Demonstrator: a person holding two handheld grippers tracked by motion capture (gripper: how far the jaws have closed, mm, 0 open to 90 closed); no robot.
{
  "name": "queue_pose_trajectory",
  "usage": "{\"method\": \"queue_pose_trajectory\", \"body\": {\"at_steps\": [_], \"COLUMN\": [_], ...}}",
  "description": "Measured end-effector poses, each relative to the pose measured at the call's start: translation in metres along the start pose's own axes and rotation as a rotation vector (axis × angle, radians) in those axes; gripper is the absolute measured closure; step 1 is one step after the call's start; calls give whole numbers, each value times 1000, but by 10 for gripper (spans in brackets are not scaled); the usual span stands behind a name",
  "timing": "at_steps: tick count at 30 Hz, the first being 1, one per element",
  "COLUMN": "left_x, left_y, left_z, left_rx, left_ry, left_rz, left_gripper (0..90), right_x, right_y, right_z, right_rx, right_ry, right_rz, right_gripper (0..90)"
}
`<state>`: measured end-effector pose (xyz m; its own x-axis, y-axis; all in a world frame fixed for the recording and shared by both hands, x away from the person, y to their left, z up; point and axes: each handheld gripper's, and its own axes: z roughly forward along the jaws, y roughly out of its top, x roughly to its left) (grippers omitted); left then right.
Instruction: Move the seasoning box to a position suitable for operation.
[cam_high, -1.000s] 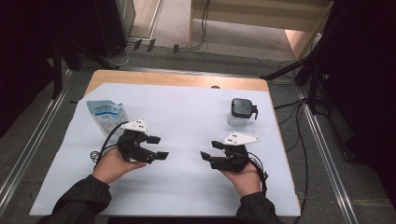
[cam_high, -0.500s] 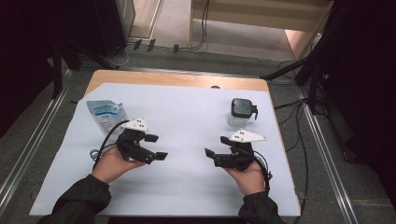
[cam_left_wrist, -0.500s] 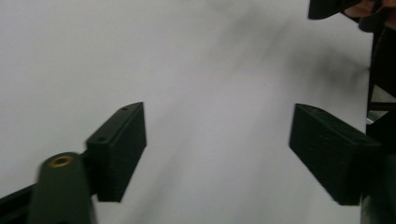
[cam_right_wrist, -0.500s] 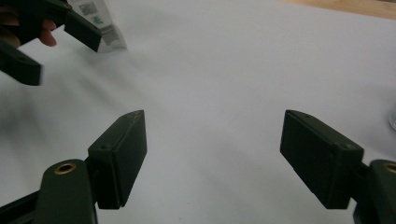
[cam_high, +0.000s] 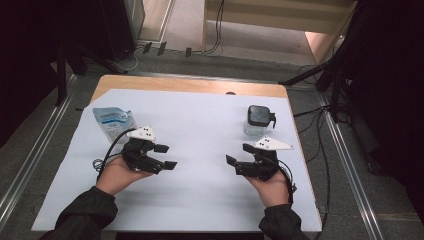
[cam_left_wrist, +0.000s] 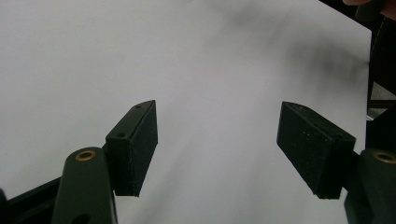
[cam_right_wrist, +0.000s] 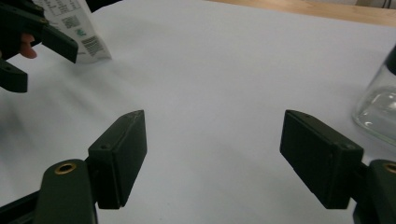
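Both grippers barely shifted: left gripper (cam_high: 166, 156) and right gripper (cam_high: 239, 160) gape wide, empty, between refill pouch (cam_high: 113, 122) and glass jar (cam_high: 257, 121), likely poised to reach.

Blue-white pouch (cam_high: 113, 123) lying flat at far left, clear black-lidded jar (cam_high: 258, 121) upright — far right

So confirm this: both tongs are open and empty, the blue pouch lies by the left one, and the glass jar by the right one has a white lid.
Not quite. The glass jar has a black lid, as the high view shows. The rest holds: left tongs and right tongs are open and empty, with the blue pouch by the left.
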<state>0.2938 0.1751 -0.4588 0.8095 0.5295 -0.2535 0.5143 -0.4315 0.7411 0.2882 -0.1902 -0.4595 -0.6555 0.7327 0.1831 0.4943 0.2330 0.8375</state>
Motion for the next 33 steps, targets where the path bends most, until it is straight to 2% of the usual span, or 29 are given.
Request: {"method": "queue_pose_trajectory", "body": {"at_steps": [12,14,17,19,20,21,27,29,31,32,33], "left_x": [0,0,0,-1,-1,-1,-2,-2,-2,-2,-2], "left_y": [-1,-1,-1,-1,-1,-2,-3,-5,-5,-6,-6], "left_z": [-4,-4,-5,-4,-4,-4,-4,-5,-5,-6,-6], "left_rx": [-9,-10,-12,-9,-9,-9,-7,-5,-7,-7,-7], "left_ry": [10,13,14,20,20,23,23,27,27,28,28], "left_rz": [6,6,12,11,11,10,10,2,-3,-5,-5], "left_gripper": [292,290,289,274,270,269,265,260,259,255,253], "right_x": [-26,-33,-37,-43,-43,-47,-57,-62,-63,-66,-66], "right_y": [0,0,0,2,2,4,6,8,9,10,10], "right_z": [-4,-3,-2,0,0,1,9,14,15,18,18], "right_rx": [-21,-25,-21,-18,-18,-23,-18,-19,-21,-13,-13], "right_ry": [-96,-116,-134,-165,-165,-190,-226,-253,-256,-291,-291], "right_rz": [64,90,95,107,107,109,138,152,159,174,174], "right_gripper": [231,231,229,215,215,212,201,169,153,144,144]}}
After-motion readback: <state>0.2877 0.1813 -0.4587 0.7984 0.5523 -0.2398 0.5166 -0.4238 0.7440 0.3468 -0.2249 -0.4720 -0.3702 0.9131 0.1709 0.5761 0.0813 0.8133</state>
